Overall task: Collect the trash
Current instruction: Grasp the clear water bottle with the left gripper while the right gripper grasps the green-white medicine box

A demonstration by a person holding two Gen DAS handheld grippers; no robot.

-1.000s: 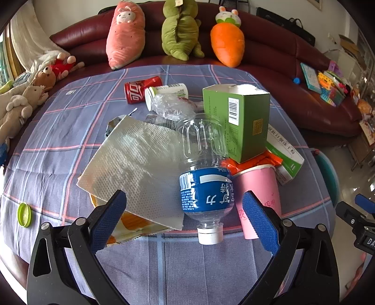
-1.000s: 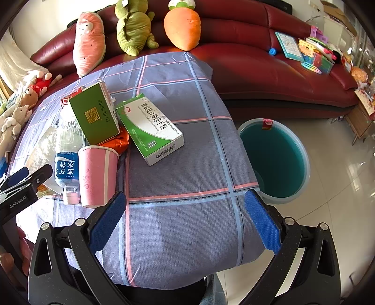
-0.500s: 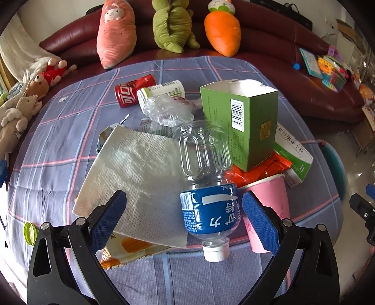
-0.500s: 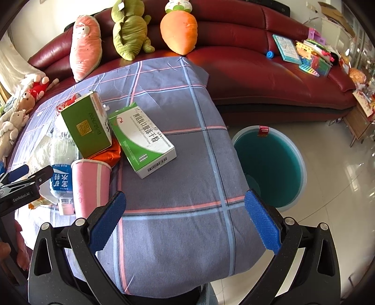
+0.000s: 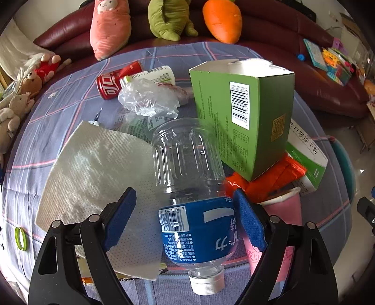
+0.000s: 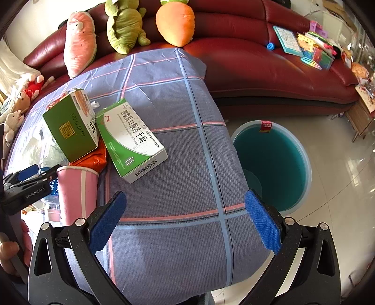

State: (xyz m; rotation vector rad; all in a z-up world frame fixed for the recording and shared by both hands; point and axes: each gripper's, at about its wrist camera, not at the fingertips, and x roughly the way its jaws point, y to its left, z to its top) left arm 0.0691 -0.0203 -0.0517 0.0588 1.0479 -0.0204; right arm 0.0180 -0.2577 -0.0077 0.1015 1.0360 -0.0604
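a: jaws closing on anything?
b: left gripper (image 5: 182, 218) is closing around the plastic bottle (image 5: 192, 187) lying on the counter (image 5: 58, 131), pads not yet pressing. right gripper (image 6: 185, 218) is hanging wide, empty, near the bin (image 6: 274, 164).

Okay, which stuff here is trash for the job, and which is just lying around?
Trash job:
- plastic bottle, between the closing jaws of the left gripper
- pink paper cup
- green box
- white-green box
- orange wrapper
- napkin
- cola can
- teal bin

Lying around:
- carrot plush
- green plush
- toys on the sofa
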